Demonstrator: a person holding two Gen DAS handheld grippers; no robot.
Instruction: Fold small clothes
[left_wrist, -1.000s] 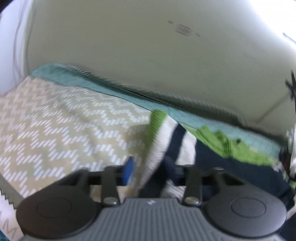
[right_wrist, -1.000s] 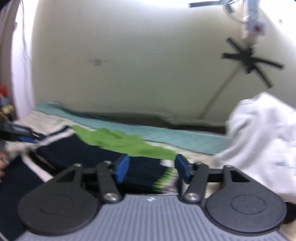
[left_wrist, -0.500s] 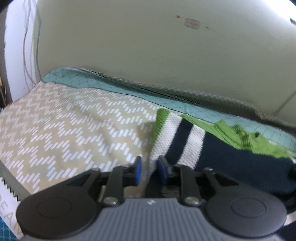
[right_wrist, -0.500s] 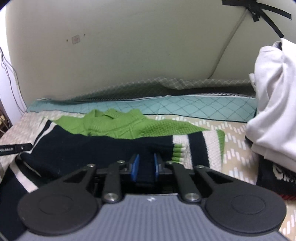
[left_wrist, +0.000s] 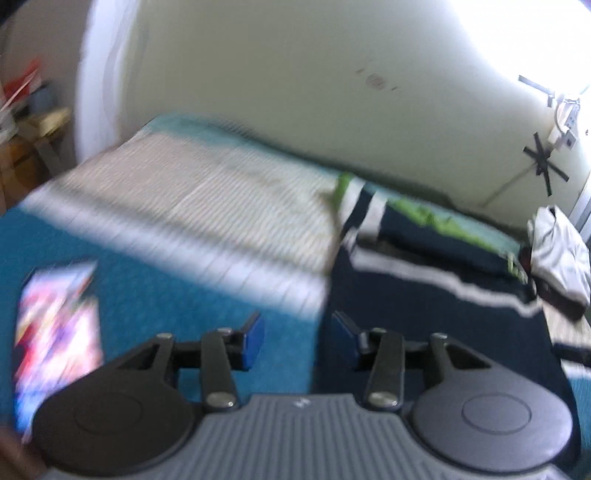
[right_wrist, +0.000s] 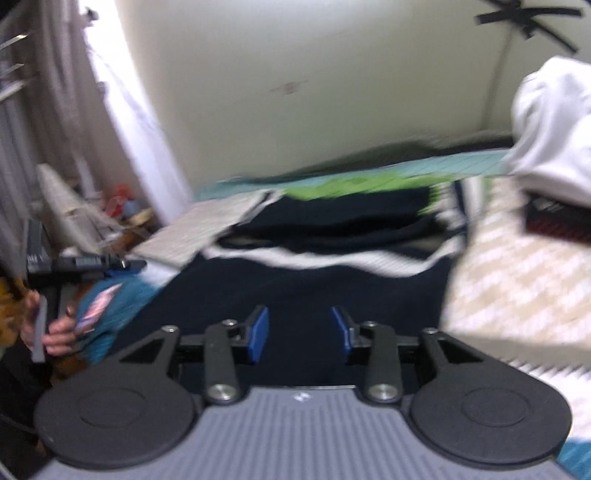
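A navy sweater with white stripes and a green top part (left_wrist: 436, 280) lies on the zigzag bedspread (left_wrist: 207, 206), its sleeves folded in; it also shows in the right wrist view (right_wrist: 332, 236). My left gripper (left_wrist: 297, 339) is open and empty, drawn back above the sweater's near left edge. My right gripper (right_wrist: 299, 338) is open and empty, above the sweater's near navy part. The left gripper also shows at the left of the right wrist view (right_wrist: 122, 264). Both views are blurred.
A pile of white clothes (right_wrist: 550, 129) sits at the right on the bed, over a dark item (right_wrist: 554, 218). A teal cloth (left_wrist: 147, 295) with a colourful print (left_wrist: 55, 332) hangs at the bed's near left. A wall (left_wrist: 295, 74) stands behind.
Both grippers have opened and let go of the sweater sleeves. Both have pulled back and up from the sweater, so more of the bed is in view.
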